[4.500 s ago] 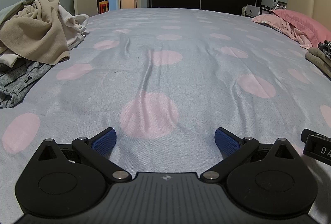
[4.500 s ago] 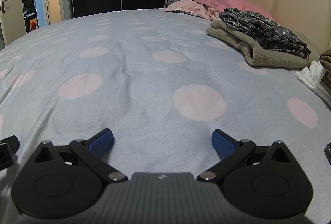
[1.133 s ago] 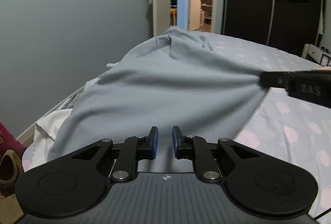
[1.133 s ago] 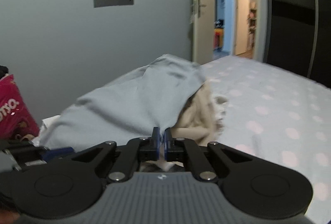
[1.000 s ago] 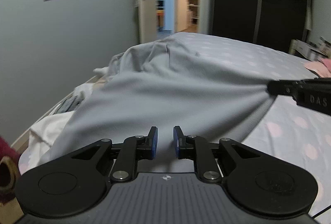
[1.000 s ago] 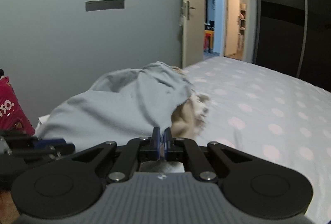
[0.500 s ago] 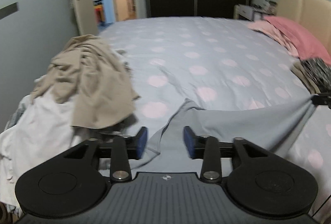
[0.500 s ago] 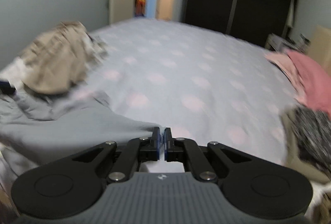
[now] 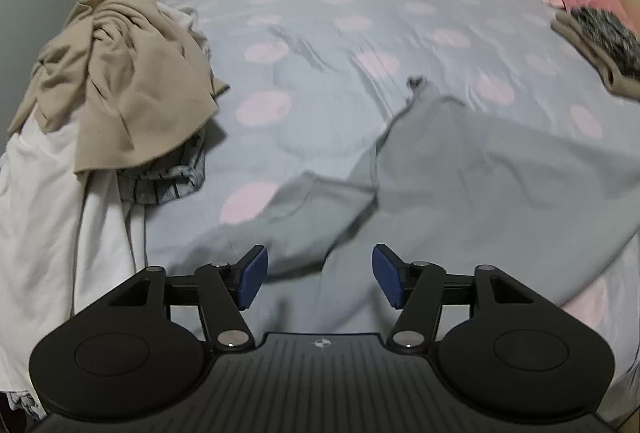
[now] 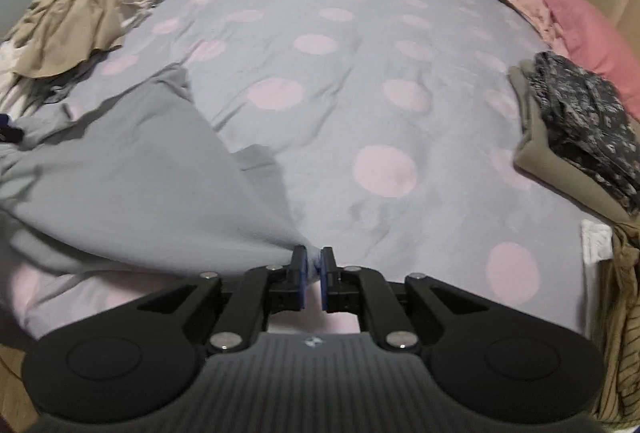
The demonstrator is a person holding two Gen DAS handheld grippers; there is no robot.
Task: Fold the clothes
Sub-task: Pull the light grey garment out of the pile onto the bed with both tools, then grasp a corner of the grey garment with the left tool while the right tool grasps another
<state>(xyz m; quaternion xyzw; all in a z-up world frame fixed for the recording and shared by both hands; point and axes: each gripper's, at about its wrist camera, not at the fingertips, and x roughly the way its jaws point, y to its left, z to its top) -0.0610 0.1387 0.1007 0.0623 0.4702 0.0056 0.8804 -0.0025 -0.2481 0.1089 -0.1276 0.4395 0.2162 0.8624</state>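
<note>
Grey garment [image 10: 132,169] lies unfolded on the bed [image 10: 360,81], pinched by the right hand-held gripper [image 10: 313,273]. Left hand-held gripper [image 9: 316,279] gapes wide, empty. Unfolded pile [image 9: 120,73] waits.

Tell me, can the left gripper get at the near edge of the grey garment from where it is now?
Probably yes. The left gripper is open, with the grey garment lying slack right below and ahead of its fingers, nothing between them. The right gripper pins the far corner, off to the side.

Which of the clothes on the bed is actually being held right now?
The plain grey garment spread near the front: the right gripper pinches its corner. The beige heap and folded stack lie untouched.
</note>
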